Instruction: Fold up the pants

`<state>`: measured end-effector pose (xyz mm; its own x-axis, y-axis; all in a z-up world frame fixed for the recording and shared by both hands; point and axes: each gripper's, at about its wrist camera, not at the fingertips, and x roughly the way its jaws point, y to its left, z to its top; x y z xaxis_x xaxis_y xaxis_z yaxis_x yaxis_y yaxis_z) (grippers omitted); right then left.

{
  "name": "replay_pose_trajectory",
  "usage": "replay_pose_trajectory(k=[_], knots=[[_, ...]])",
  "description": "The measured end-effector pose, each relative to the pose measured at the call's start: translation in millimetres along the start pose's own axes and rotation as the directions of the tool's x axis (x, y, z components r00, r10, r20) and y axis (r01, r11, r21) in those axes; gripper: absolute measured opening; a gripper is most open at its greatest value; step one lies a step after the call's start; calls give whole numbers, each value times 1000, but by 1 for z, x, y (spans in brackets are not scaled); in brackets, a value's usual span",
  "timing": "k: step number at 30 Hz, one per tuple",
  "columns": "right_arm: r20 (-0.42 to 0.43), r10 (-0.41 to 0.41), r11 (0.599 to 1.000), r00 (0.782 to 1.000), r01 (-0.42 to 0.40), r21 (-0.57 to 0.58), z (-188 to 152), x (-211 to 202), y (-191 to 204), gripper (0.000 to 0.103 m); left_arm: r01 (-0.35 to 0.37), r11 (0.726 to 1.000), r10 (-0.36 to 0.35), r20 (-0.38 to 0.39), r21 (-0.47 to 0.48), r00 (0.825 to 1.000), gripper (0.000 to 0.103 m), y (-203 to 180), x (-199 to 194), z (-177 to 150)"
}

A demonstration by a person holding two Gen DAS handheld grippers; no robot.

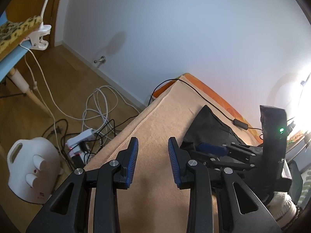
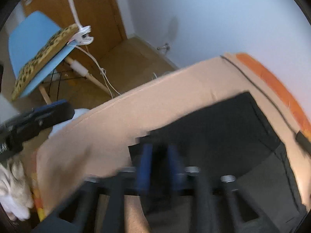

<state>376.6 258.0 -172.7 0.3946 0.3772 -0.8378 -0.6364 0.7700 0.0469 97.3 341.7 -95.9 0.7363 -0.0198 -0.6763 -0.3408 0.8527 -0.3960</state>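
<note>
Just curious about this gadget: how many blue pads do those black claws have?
4. The left gripper has two, spread apart above the beige blanket. The right gripper has two, close together by the black pants; the image is blurred.

Bed (image 1: 155, 120) w/ beige blanket (image 2: 155, 104) over it, orange sheet (image 1: 213, 93) showing along far edge. Black pants (image 2: 223, 128) lie flat on blanket, ahead of right tool. Thin black cable (image 1: 194, 91) w/ adapter runs across blanket beyond pants.

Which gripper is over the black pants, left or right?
The right gripper: its fingers sit over the black pants, seemingly gripping them. The left gripper is open over bare beige blanket.
</note>
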Motion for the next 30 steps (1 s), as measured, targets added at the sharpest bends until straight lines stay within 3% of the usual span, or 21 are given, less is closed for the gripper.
replay_pose_trajectory(k=[2, 6, 10, 13, 15, 18, 20, 23, 26, 30], knots=[[15, 30, 1000, 999, -30, -6, -1, -6, 0, 46, -4, 1000, 4, 4, -2, 1000, 30, 1, 0, 1], [-17, -15, 996, 1000, 14, -88, -5, -3, 14, 47, -7, 1000, 7, 11, -22, 1000, 30, 4, 1, 1], [-38, -118, 978, 992, 110, -179, -10, 11, 33, 50, -10, 1000, 10, 15, -21, 1000, 30, 5, 0, 2], [-20, -138, 975, 990, 132, -181, -9, 14, 38, 49, -11, 1000, 12, 16, -24, 1000, 30, 6, 0, 2], [-16, -139, 979, 990, 135, -153, -7, 13, 30, 41, -11, 1000, 11, 14, -24, 1000, 30, 6, 0, 2], [-17, -165, 979, 986, 162, -121, -4, 11, 22, 11, -8, 1000, 8, 15, -20, 1000, 30, 5, -1, 1], [-19, -122, 991, 992, 121, -59, -4, 6, 10, 8, -4, 1000, 4, 18, -22, 1000, 30, 6, -1, 2], [32, 12, 994, 999, -15, 108, -3, -9, -14, 6, -2, 1000, 3, 25, -30, 1000, 30, 8, -3, 3], [133, 130, 955, 983, -160, 251, 1, -29, -30, 6, -8, 999, 9, 33, -46, 999, 30, 14, -5, 4], [153, 201, 926, 968, -238, 292, 4, -27, -32, 6, -12, 996, 15, 32, -85, 999, 30, 23, -2, 4]])
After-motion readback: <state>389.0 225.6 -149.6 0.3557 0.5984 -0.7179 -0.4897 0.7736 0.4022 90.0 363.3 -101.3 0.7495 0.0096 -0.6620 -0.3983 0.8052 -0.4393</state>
